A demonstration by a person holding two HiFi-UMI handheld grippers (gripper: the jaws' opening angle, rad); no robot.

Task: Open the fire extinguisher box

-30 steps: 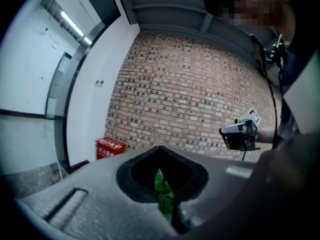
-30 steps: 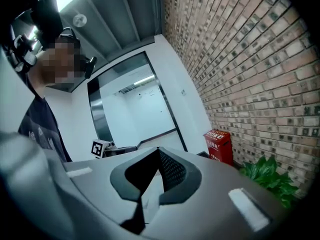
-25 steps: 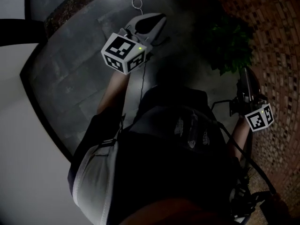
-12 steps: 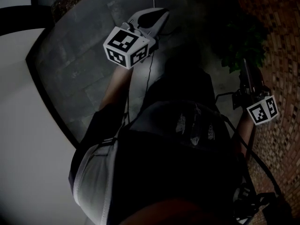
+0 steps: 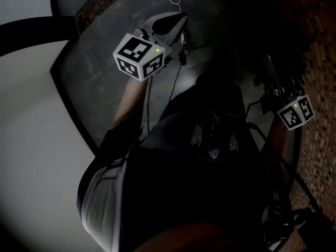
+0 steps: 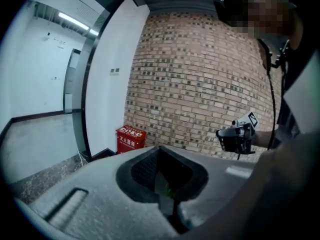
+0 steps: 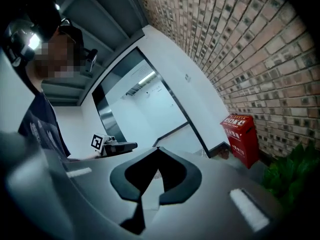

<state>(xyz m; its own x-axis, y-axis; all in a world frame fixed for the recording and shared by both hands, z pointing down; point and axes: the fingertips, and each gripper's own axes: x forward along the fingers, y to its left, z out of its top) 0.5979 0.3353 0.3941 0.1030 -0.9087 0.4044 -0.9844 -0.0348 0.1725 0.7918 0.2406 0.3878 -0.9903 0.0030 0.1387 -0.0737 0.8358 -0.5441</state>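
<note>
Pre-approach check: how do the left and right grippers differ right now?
The left gripper is held out over the grey floor, lit; the right gripper hangs by the brick wall, in shadow. The fire extinguisher box shows left of the left gripper's jaws, right of the right gripper's. Shared: both shut, empty.
</note>
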